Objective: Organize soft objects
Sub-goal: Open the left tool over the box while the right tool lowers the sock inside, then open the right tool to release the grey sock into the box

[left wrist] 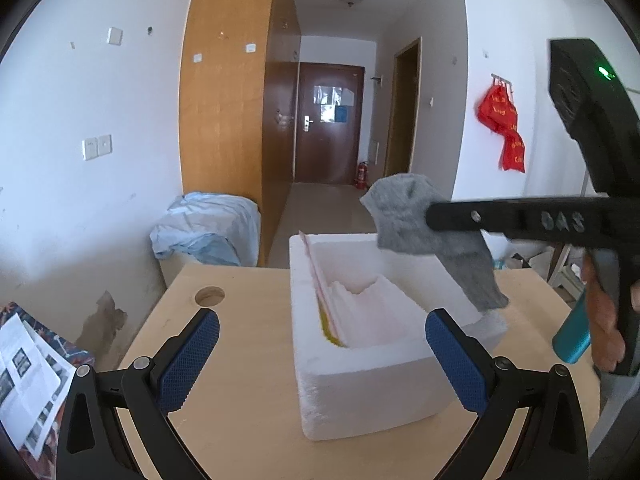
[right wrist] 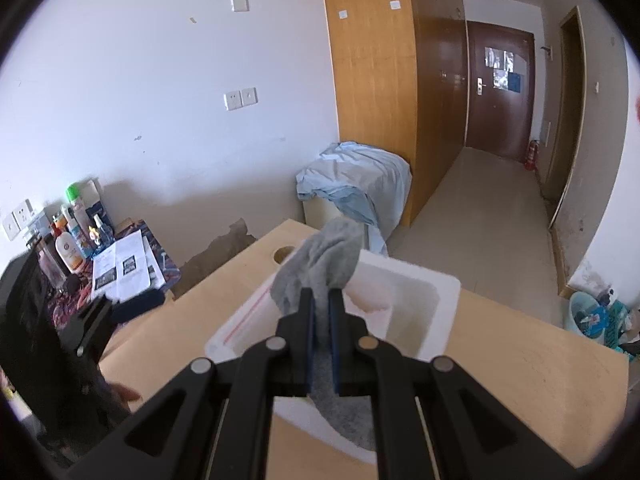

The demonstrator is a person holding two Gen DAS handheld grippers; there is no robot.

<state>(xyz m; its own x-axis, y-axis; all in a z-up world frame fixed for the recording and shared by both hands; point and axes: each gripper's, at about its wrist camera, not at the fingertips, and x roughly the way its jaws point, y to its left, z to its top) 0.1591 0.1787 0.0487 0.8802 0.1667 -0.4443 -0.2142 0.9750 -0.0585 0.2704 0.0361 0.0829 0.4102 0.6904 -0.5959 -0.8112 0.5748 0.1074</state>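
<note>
Left wrist view: Your left gripper [left wrist: 322, 338] hangs with its jaws spread wide and nothing between them, low over the desk [left wrist: 240, 360] on the near side of the white foam box [left wrist: 360, 392].
Sock, left view: Your right gripper [left wrist: 434, 214] reaches in from the right and pinches a grey sock [left wrist: 404, 216] above the box's far right corner; the sock's tail droops over the right rim.
Box contents: A pale folded item [left wrist: 368, 304] lies inside, with a thin pink-edged sheet against the left wall.
Right wrist view: Your right gripper [right wrist: 320, 304] is closed on the grey sock [right wrist: 320, 264], held over the foam box [right wrist: 440, 312], which sits toward the desk's [right wrist: 520, 360] far edge.
Left gripper, right view: Its body shows at the left edge; whether it is spread cannot be told here.
Risk: The sock's tail hangs outside the rim. Let go here and it will likely drape over the wall or slide onto the desk.
Risk, box: The foam looks light; a dragged sock or a nudged rim could shift it.
</note>
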